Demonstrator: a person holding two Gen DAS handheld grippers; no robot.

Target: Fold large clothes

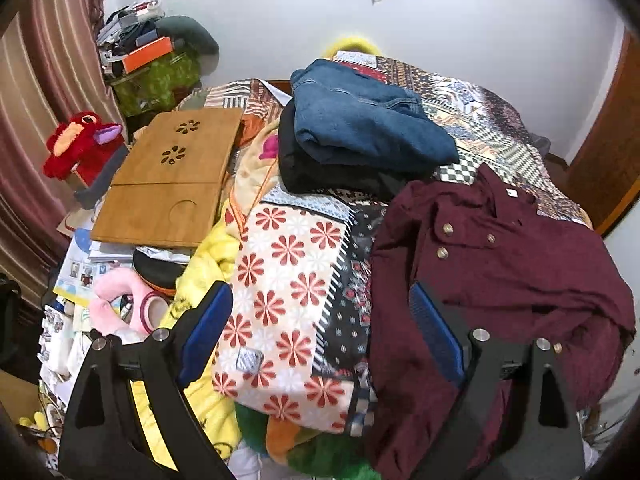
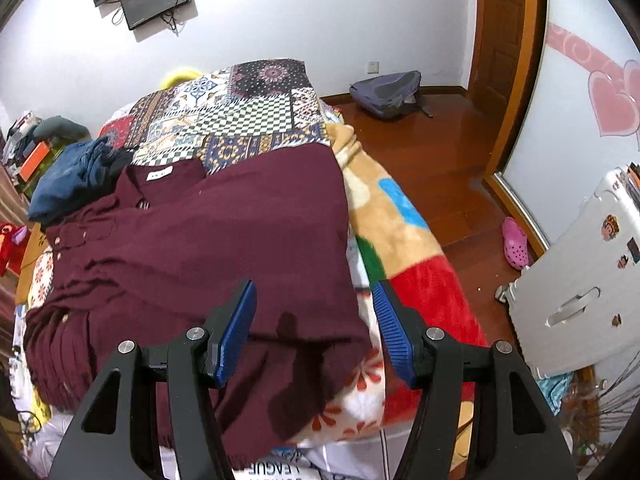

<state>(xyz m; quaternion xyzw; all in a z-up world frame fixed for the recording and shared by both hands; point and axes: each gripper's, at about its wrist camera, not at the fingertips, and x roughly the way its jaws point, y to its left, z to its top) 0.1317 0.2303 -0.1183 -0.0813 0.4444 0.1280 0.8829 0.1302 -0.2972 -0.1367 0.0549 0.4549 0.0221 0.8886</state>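
Note:
A large maroon shirt (image 1: 504, 264) with brass buttons lies spread on the patterned bedspread (image 1: 288, 272), collar away from me; it also shows in the right wrist view (image 2: 208, 240). My left gripper (image 1: 320, 312) is open and empty, hovering above the shirt's left edge and the floral patch. My right gripper (image 2: 316, 312) is open and empty, above the shirt's right hem near the bed's side. A folded blue denim garment (image 1: 368, 120) sits on a folded black one (image 1: 316, 172) further up the bed.
A wooden lap tray (image 1: 168, 180), a red plush toy (image 1: 80, 144), papers and a pink toy (image 1: 120, 304) crowd the bed's left side. To the right there is wooden floor (image 2: 432, 152) with a grey backpack (image 2: 388, 92), a pink shoe (image 2: 516, 244) and a white suitcase (image 2: 580, 284).

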